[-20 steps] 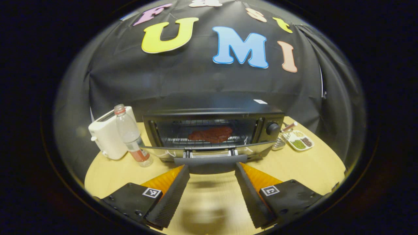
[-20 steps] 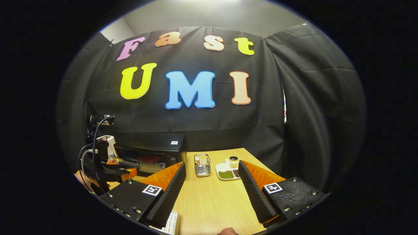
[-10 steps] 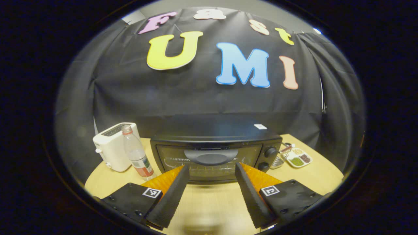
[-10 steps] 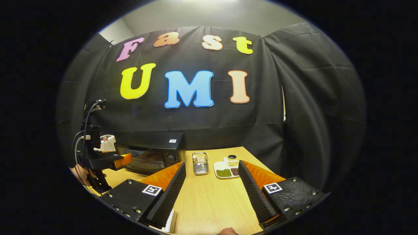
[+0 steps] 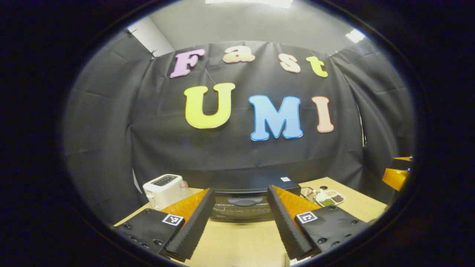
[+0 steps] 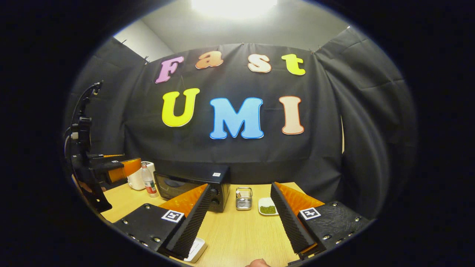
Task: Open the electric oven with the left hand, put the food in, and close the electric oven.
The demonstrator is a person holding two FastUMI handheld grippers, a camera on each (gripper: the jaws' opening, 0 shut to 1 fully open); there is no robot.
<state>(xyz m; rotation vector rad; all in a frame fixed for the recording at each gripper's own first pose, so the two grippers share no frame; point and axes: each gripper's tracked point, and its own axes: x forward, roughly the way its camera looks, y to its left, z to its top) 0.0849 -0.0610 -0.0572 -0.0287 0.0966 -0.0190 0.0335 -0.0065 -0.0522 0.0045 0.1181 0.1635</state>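
The black electric oven (image 5: 243, 207) stands on the wooden table (image 5: 241, 241) with its door shut and the handle (image 5: 245, 201) facing me. Its glass is dark and I cannot make out the food behind it. My left gripper (image 5: 241, 188) is open and held back from the oven, well short of the handle, with nothing between its fingers. In the right gripper view the oven (image 6: 193, 183) sits left of centre, and the left gripper (image 6: 126, 167) hovers farther left, above the table. My right gripper (image 6: 240, 184) is open and holds nothing.
A white toaster (image 5: 163, 185) and a plastic bottle (image 6: 149, 181) stand left of the oven. To its right are a wire basket (image 6: 243, 198) and a white dish of beans (image 6: 268, 208). A white object (image 6: 196, 249) lies near the table's front edge.
The oven door, open a second ago with red food on the rack, is now shut. My left gripper has pulled back and risen away from the oven. The right gripper has also backed off.
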